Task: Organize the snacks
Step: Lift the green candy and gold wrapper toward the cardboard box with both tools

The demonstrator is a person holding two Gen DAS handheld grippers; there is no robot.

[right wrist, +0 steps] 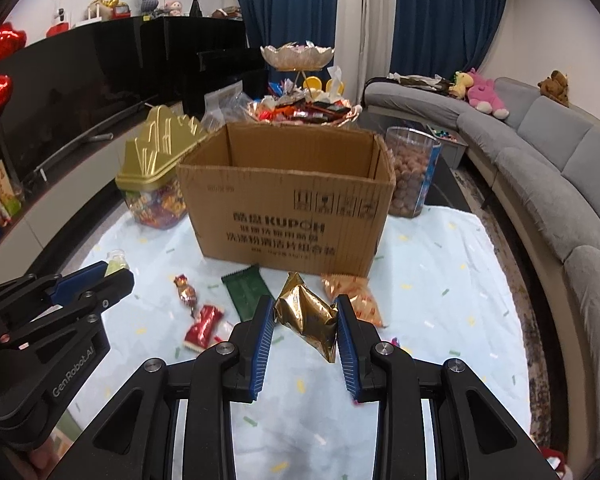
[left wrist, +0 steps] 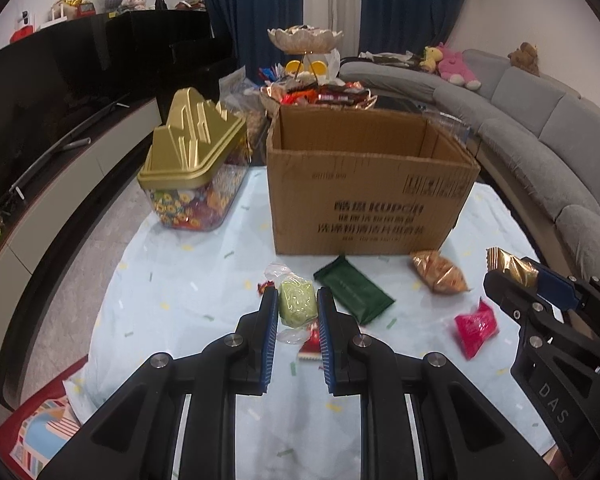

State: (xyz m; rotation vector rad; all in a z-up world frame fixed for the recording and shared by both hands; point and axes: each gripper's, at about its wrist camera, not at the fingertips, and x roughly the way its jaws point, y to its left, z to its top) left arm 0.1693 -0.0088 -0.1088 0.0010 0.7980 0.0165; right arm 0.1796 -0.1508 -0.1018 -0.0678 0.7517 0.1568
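An open cardboard box [left wrist: 364, 184] stands on the pale blue cloth; it also shows in the right wrist view [right wrist: 288, 204]. My left gripper [left wrist: 297, 300] is shut on a light green wrapped snack [left wrist: 296, 304], held in front of the box. My right gripper [right wrist: 305, 316] is shut on a gold foil snack packet [right wrist: 306, 320]; it shows at the right of the left wrist view [left wrist: 512, 276]. Loose on the cloth lie a dark green packet [left wrist: 354, 290], an orange packet [left wrist: 440, 272], a pink packet [left wrist: 476, 326] and red candies [right wrist: 202, 324].
A gold-lidded candy jar [left wrist: 192, 168] stands left of the box. A clear tub of nuts [right wrist: 412, 172] stands at its right. A tiered snack dish [right wrist: 300, 80] is behind it. A grey sofa [right wrist: 560, 168] runs along the right, a black TV cabinet [left wrist: 60, 92] along the left.
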